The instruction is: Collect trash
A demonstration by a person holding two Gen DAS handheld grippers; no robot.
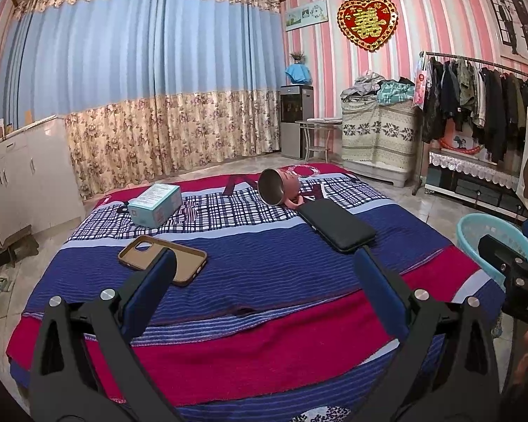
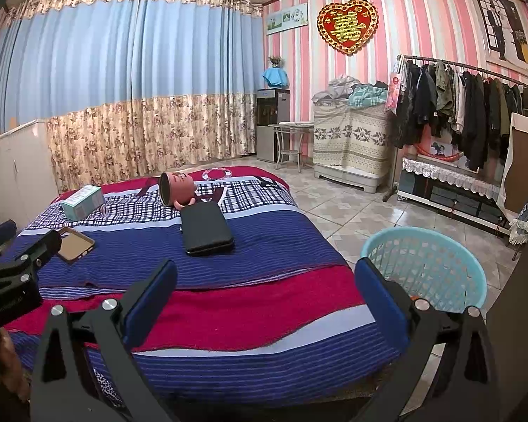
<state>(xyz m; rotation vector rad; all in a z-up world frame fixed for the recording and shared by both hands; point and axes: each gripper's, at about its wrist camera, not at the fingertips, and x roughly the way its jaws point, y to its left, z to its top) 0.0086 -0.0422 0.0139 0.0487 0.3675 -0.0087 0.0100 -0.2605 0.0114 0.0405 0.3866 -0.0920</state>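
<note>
The bed (image 1: 228,270) fills the lower middle of both views, covered by a blanket in red, blue and checked bands. Behind it hang blue and floral curtains (image 1: 140,81), with white cabinets (image 1: 21,176) to the left and a pink striped wall to the right, where a clothes rack (image 2: 468,105) stands full of dark garments. On the tiled floor just beside the bed's right edge sits a light blue basket (image 2: 429,267), its mesh wall upright; what lies inside cannot be made out. Four things lie on the blanket, apart from one another except for two: a black case (image 1: 336,225) lies flat near the middle, its far end touching a pink cup (image 1: 281,186) that is tipped on its side with its mouth facing the cameras. To the left a pale green box (image 1: 155,204) rests on the checked band, and nearer, on the blue band, lies a brown phone case (image 1: 162,258), inner side up. The left gripper (image 1: 264,270) hovers over the near part of the bed, its blue-padded jaws spread wide and holding nothing. The right gripper (image 2: 265,281) hangs over the bed's near right corner, jaws likewise wide apart and empty, its right finger in front of the basket.
</note>
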